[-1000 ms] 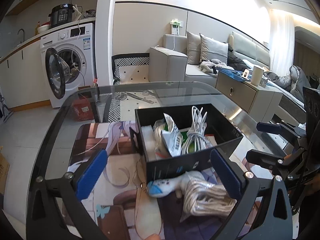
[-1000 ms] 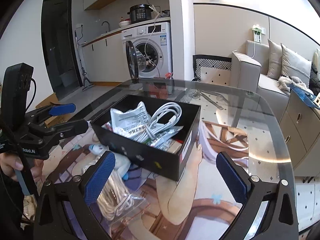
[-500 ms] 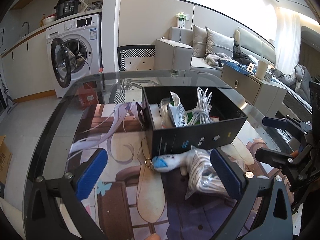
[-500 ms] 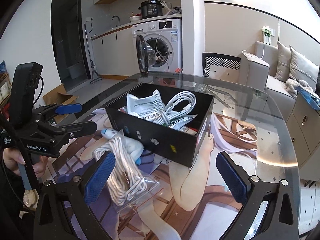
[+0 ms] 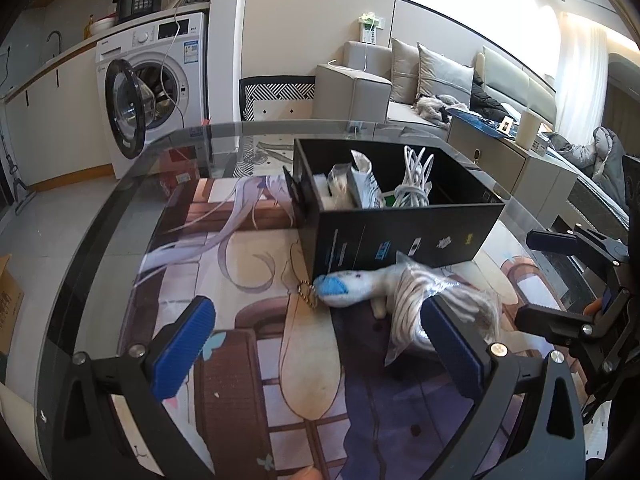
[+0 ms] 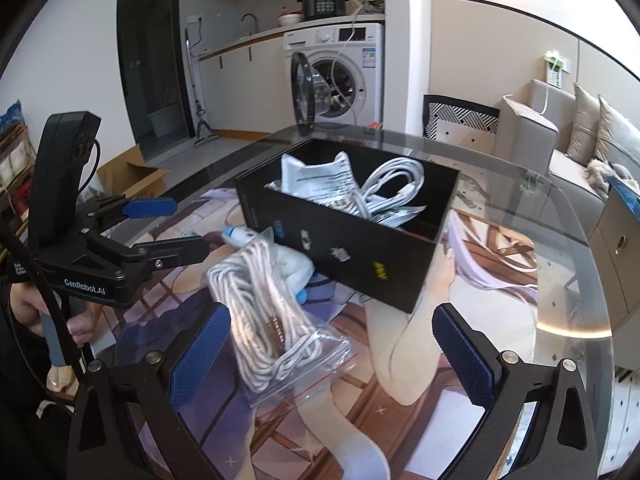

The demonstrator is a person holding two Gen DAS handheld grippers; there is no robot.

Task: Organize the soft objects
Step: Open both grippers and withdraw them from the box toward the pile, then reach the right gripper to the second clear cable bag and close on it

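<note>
Both grippers hover over the glass table [image 5: 120, 216], nothing between the fingers of either.

My left gripper [image 5: 316, 344]: 2 blue pads spread wide, empty. Just ahead of it and slightly to its right lies the plush toy [image 5: 352, 290], white with a blue end, flat on the printed mat [image 5: 248, 344]. A small brass chain [image 5: 306, 294] touches the toy's blue end. Against my left gripper's right pad lies the bagged rope [image 5: 424, 312], a pale coil in a clear zip bag, overlapping the toy's far end.

My right gripper [image 6: 334, 356]: pads also spread wide, empty. The bagged rope sits directly between and ahead of its fingers, nearer its left pad; the bag's corner reaches into the gap. The plush toy shows beyond the rope, partly under it.

Black box [image 6: 352, 240]: open top, upright on the mat, just behind toy and rope, touching or nearly touching the toy. Inside it: 1 white cable bundle [image 6: 384, 188] and 1 white printed pouch [image 6: 316, 178], with other items I cannot identify.
</note>
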